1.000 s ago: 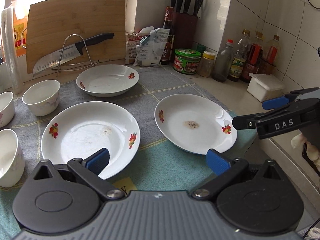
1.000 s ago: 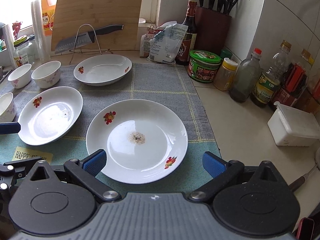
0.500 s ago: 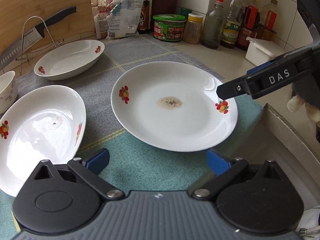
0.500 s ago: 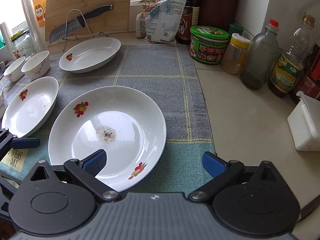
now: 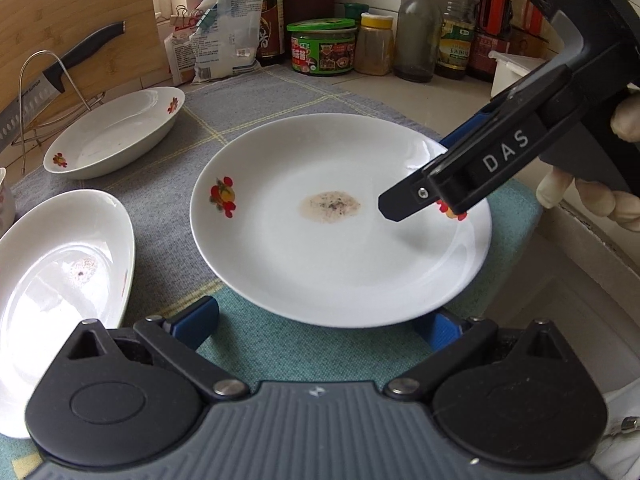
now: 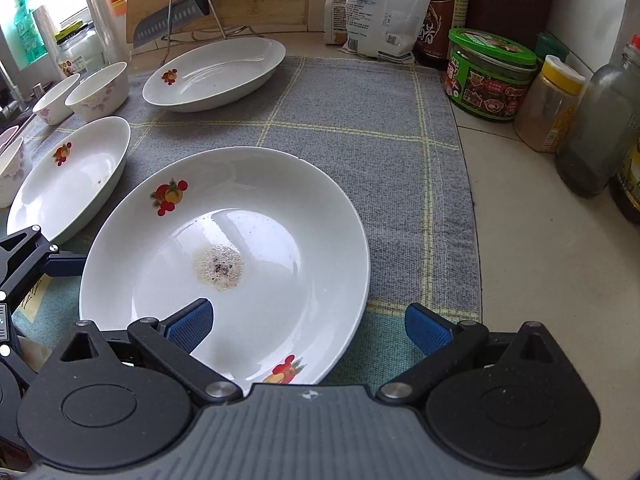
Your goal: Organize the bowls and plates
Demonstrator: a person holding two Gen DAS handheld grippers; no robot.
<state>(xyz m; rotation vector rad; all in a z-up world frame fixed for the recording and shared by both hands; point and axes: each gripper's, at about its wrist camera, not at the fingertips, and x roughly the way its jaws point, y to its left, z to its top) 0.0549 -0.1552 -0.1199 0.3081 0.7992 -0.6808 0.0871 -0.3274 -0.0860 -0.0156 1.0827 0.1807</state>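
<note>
A white plate with a brown stain lies on the grey-green cloth. My left gripper is open, its blue pads level with the plate's near rim. My right gripper is open too and straddles the plate's right rim, one finger over the inside and one outside. A second flowered plate lies to the left. A third, deeper plate sits at the back. Two small bowls stand beyond it and another bowl at the left edge.
A knife rests on a wire rack against a wooden cutting board. A food bag, a green-lidded jar and bottles line the back wall. A white box stands at right. A gloved hand holds the right gripper.
Both grippers have moved in close on the stained plate. The right gripper's finger now reaches over its rim; before it hung beside the plate. The plates and bowls have not moved.
</note>
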